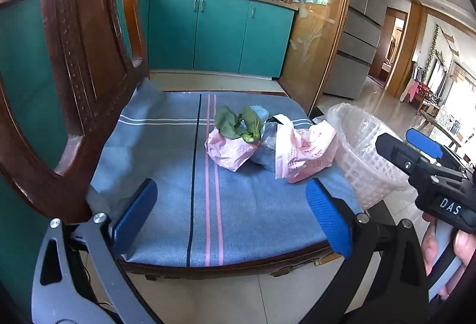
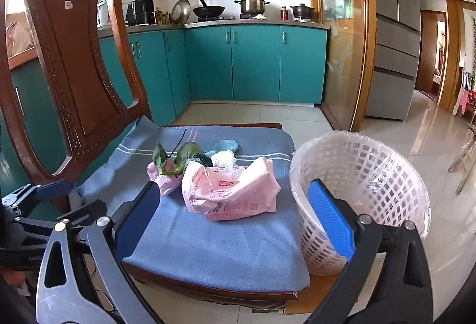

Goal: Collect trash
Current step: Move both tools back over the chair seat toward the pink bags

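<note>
A pile of trash lies on the blue cloth of a chair seat: a large pink plastic bag [image 2: 235,193] [image 1: 303,154], a smaller pink bag [image 1: 229,150] [image 2: 166,178] with green vegetable leaves [image 1: 238,124] [image 2: 178,157] on it, and grey, blue and white scraps [image 2: 223,153] behind. A white lattice bin [image 2: 366,193] [image 1: 363,151] with a clear liner stands right of the chair. My left gripper [image 1: 235,217] is open and empty above the seat's front. My right gripper [image 2: 235,220] is open and empty just before the large pink bag; it also shows in the left wrist view [image 1: 416,151].
The wooden chair back [image 2: 71,62] rises on the left. The blue striped cloth [image 1: 178,175] covers the seat. Teal kitchen cabinets [image 2: 253,65] stand behind, a wood-framed glass door [image 2: 342,41] and a grey fridge [image 2: 395,35] to the right. Tiled floor [image 2: 416,145] surrounds the bin.
</note>
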Demonstrator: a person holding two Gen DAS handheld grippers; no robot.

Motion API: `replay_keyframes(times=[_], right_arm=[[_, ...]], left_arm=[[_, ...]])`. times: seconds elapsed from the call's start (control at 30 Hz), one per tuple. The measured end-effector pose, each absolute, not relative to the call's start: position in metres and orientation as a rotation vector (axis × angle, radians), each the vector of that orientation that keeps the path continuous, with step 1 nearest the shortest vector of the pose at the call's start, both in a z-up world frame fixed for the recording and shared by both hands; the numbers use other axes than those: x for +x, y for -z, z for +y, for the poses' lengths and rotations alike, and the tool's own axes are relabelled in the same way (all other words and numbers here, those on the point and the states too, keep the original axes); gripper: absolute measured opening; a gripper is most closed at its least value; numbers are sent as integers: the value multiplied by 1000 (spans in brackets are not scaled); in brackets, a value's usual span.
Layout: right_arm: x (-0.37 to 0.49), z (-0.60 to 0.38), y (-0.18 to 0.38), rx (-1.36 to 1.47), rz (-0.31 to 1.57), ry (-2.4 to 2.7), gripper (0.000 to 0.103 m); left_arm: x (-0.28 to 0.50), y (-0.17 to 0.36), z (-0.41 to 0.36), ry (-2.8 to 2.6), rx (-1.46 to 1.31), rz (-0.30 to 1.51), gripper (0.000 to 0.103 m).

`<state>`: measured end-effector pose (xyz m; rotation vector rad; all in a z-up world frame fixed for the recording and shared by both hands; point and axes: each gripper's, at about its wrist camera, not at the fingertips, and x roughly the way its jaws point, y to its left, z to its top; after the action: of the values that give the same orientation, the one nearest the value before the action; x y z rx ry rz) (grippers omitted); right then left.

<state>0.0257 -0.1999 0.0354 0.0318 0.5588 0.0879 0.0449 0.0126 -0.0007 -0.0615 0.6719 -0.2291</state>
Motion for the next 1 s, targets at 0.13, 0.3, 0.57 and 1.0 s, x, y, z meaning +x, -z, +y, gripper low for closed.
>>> replay_keyframes(times=[0.13, 0.3, 0.57, 1.0], right_arm=[[27, -205, -32, 37, 570, -78, 98], [27, -207, -31, 29, 572, -78, 98], [27, -207, -31, 25, 571, -85, 98], [27, -207, -32, 22, 572, -83, 98]], left_arm=[[45, -1, 10, 235, -66, 669, 100], [43, -1, 2, 251, -31, 658, 100], [41, 0, 1, 249, -28, 657, 100], [44, 1, 0, 254, -14, 656, 100]])
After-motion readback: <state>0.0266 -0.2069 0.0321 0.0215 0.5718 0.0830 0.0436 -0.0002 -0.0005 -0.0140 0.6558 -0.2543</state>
